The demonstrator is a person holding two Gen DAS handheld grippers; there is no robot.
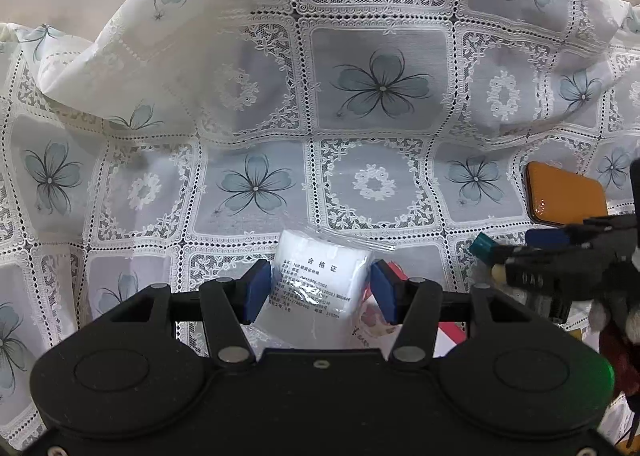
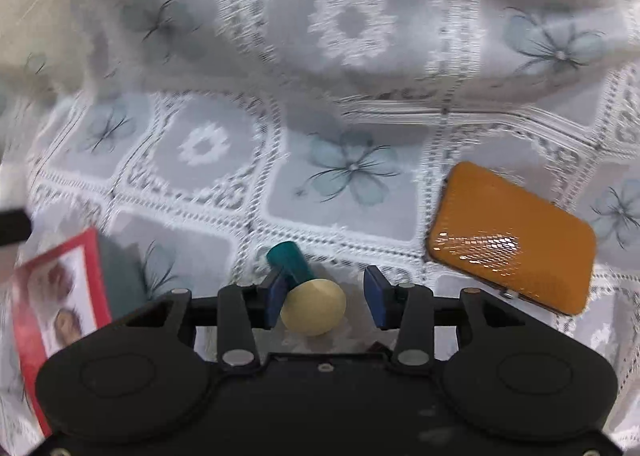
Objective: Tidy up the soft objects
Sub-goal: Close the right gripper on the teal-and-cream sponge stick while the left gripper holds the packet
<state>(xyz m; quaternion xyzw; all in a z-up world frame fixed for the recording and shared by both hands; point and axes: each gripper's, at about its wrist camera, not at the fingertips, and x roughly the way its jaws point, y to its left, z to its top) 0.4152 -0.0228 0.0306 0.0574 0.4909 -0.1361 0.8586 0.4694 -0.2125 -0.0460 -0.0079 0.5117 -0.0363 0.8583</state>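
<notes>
In the left wrist view my left gripper (image 1: 320,288) is shut on a white soft packet in clear plastic with a printed label (image 1: 316,288); both blue pads press its sides. My right gripper (image 2: 326,298) is open over the floral lace tablecloth (image 2: 348,167). A teal-handled tool with a round cream head (image 2: 308,296) lies between its fingers, against the left pad (image 2: 276,298); the right pad stands apart from it. The right gripper also shows at the right edge of the left wrist view (image 1: 560,256). The right wrist view is motion-blurred.
An orange flat case (image 2: 512,240) lies on the cloth at the right, also visible in the left wrist view (image 1: 564,195). A red-bordered printed package (image 2: 56,296) lies at the left. The cloth bunches up in folds (image 1: 160,55) at the back.
</notes>
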